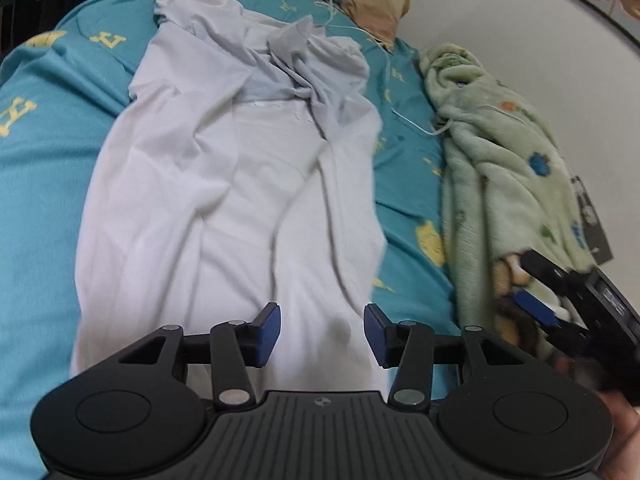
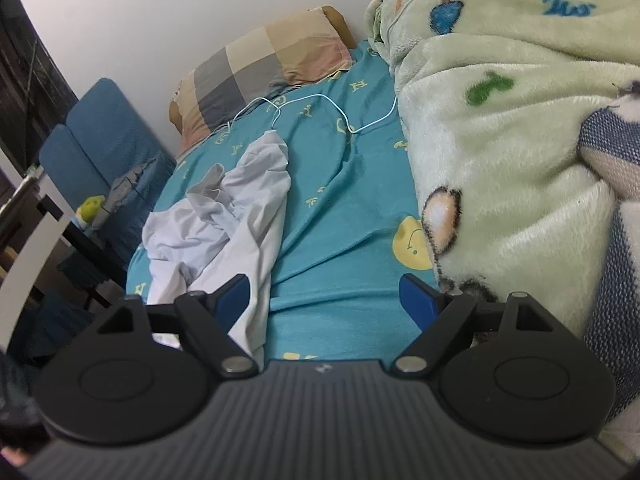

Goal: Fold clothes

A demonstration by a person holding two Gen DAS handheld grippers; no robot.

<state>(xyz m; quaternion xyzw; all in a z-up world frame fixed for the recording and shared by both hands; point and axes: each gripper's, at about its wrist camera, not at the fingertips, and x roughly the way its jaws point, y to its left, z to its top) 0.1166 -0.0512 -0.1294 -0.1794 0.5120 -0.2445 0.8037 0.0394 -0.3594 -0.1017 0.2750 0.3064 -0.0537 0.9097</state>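
A pale lilac garment (image 1: 224, 176) lies crumpled lengthwise on the teal bed sheet (image 1: 40, 184), its top bunched at the far end. My left gripper (image 1: 322, 330) is open and empty, hovering over the garment's near end. The right gripper shows at the right edge of the left wrist view (image 1: 536, 300), over the green blanket. In the right wrist view my right gripper (image 2: 326, 300) is open and empty above the bare sheet (image 2: 340, 208), with the garment's edge (image 2: 236, 216) by its left finger.
A fluffy green blanket (image 2: 500, 120) is heaped along the right of the bed. A checked pillow (image 2: 264, 68) lies at the head by the wall. A white cable (image 2: 320, 100) runs across the sheet. A blue chair (image 2: 104, 136) stands left of the bed.
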